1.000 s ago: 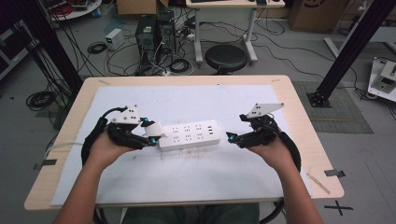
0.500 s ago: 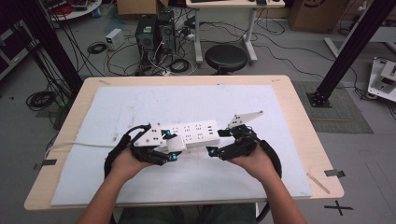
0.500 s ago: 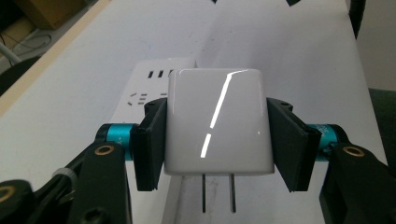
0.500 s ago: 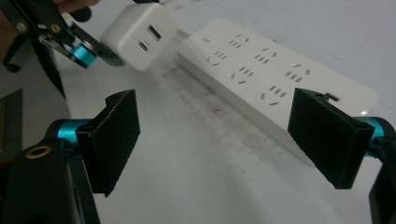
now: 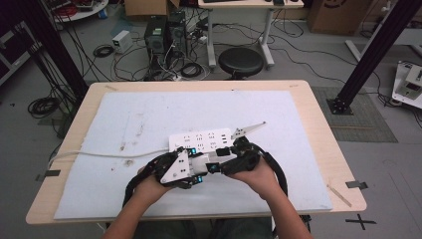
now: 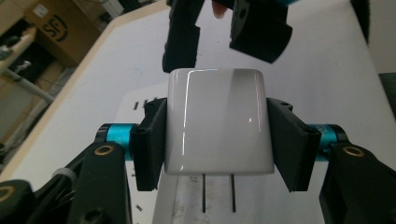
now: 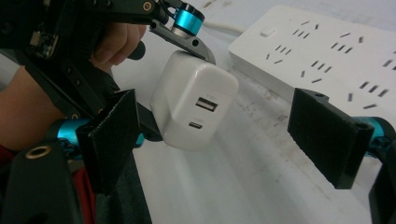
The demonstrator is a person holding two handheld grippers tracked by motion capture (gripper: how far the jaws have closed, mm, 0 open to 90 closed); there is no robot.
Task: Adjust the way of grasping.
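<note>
White mat (image 5: 149,119) covers your table. One power strip (image 5: 201,141), one charger (image 6: 218,121). Your left gripper (image 6: 218,140) clamps the charger's sides, two prongs pointing down. Your right gripper (image 7: 219,135) stands spread wide, charger between its jaws, untouched, strip just beyond.

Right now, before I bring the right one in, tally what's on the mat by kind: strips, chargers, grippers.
Power strip: 1, white, lying flat on the mat
Wall charger: 1, white, clamped in the left gripper, prongs free
Grippers: 2, the right gripper open and holding nothing
Total: 4
</note>
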